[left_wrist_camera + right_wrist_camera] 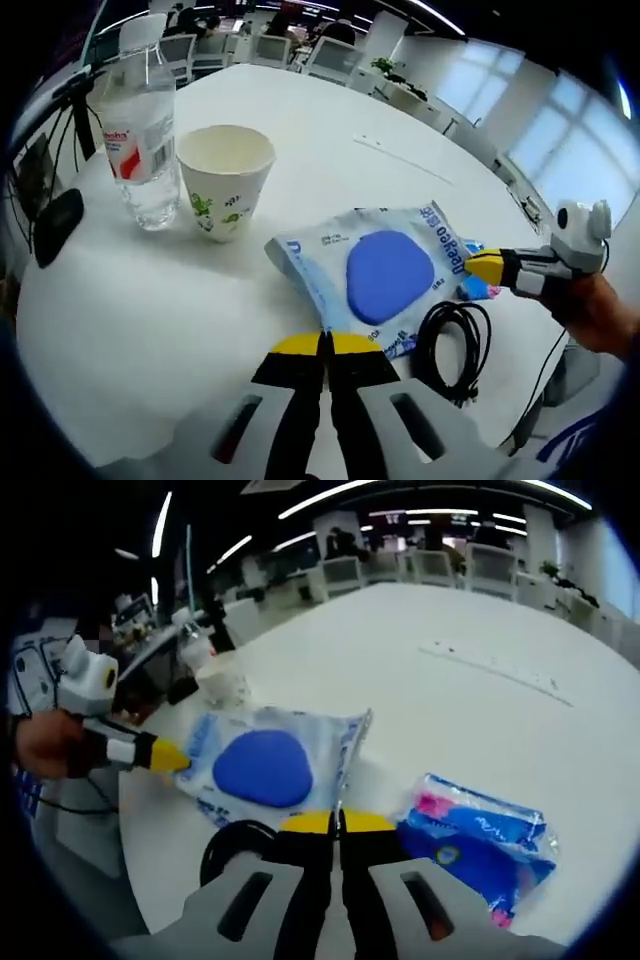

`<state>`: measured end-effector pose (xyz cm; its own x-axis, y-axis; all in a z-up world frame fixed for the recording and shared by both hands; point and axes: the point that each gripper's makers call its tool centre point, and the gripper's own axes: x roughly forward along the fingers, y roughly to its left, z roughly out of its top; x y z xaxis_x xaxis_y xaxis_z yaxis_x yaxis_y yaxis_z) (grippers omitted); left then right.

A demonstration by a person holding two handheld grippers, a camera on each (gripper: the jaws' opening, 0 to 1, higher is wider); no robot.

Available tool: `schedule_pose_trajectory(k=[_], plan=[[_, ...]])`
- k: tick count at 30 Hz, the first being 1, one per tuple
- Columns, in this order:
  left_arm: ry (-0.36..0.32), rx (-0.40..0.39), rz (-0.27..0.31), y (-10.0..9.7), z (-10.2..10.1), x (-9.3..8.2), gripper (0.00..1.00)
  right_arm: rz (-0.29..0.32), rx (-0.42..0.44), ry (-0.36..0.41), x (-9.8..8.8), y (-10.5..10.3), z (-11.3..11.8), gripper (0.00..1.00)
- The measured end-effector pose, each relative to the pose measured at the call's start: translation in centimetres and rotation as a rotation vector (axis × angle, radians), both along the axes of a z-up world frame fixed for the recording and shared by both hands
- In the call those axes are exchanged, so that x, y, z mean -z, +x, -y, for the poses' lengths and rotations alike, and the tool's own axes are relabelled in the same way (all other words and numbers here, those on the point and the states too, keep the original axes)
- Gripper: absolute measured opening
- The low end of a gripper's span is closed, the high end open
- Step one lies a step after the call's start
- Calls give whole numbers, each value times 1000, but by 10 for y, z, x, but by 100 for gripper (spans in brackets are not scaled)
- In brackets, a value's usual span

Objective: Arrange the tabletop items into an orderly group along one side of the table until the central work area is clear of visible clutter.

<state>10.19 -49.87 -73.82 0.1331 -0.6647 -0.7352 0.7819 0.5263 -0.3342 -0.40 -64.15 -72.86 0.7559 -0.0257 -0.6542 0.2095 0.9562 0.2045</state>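
A white and blue wipes pack lies on the white round table. My left gripper is shut, its yellow tips touching the pack's near edge; I cannot tell if they pinch it. The right gripper comes in from the right, its tip at the pack's far side, over a small blue packet. In the right gripper view the wipes pack sits ahead of my shut right gripper, whose tips meet its corner. The left gripper touches its left edge. The small blue packet lies to the right.
A clear water bottle and a paper cup stand together at the left. A coiled black cable lies beside the pack near the table edge. A black object sits at the far left rim. Office chairs stand beyond the table.
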Motion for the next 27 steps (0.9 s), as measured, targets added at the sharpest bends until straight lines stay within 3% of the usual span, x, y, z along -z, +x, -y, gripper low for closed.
schedule_pose_trajectory(k=[9,27], plan=[[-5,7,26,22,18,-3,0,7,33,3,0,-6,-3,0],[2,13,70,33,33,-12,0,1,48,-2,0,0,5,0]])
